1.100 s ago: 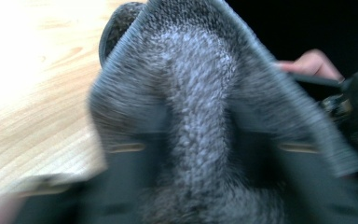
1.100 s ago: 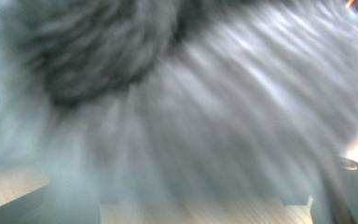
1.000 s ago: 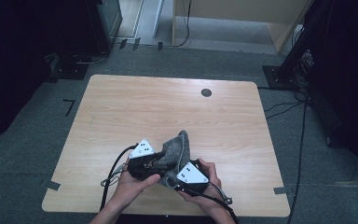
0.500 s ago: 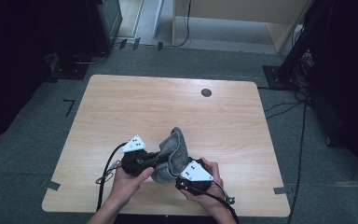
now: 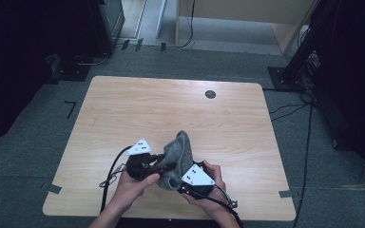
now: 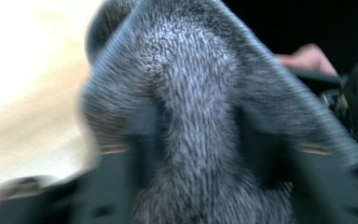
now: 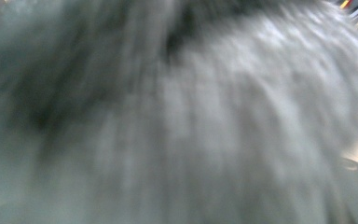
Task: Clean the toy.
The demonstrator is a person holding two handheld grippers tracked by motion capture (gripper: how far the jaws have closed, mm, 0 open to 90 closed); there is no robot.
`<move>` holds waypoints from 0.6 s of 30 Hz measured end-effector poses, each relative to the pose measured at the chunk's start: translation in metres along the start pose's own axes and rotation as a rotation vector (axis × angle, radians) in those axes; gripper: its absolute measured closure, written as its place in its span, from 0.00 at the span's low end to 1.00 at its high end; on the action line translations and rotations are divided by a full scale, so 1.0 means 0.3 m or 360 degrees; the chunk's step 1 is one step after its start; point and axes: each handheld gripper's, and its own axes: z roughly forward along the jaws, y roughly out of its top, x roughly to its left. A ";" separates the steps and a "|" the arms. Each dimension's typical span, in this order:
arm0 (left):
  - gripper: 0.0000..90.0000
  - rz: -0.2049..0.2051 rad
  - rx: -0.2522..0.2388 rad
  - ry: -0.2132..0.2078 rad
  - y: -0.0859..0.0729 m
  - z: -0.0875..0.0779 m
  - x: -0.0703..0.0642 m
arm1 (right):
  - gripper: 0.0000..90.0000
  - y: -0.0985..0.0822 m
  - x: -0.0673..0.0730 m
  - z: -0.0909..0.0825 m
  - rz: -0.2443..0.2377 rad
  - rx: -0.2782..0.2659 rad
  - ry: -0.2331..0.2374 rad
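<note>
A grey fuzzy cloth (image 5: 181,148) is bunched up in a peak between both hands near the table's front edge. My left gripper (image 5: 164,165) points right into it. In the left gripper view a thick fold of the cloth (image 6: 191,93) runs up between the jaws with dark gaps on both sides; the jaws have just been opening and stand apart. My right gripper (image 5: 179,178) reaches into the cloth from the right, its jaws buried in it. Blurred grey cloth (image 7: 191,116) covers the right gripper view.
The wooden table (image 5: 171,109) stretches away beyond the hands, with a dark round cable hole (image 5: 210,94) near its far edge. Black cables trail off the front edge. The person's right hand (image 6: 307,58) shows behind the cloth.
The left gripper has drawn slightly to the left, and the cloth's peak has shifted with it. The right hand and its gripper have stayed put.
</note>
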 end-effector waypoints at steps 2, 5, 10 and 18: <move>0.58 0.0004 -0.0024 -0.0006 -0.002 -0.007 0.005 | 0.38 -0.007 0.003 0.003 -0.0015 0.0025 -0.0030; 0.90 -0.0066 -0.0121 -0.0013 0.001 -0.045 0.046 | 0.39 -0.010 -0.005 -0.006 -0.0011 0.0018 -0.0030; 0.57 -0.0034 -0.0031 -0.0038 0.000 -0.003 0.012 | 0.39 0.002 0.001 -0.002 -0.0005 -0.0011 -0.0004; 0.81 -0.0019 -0.0008 -0.0029 0.003 -0.021 0.044 | 0.39 -0.014 0.012 0.006 -0.0088 0.0066 -0.0062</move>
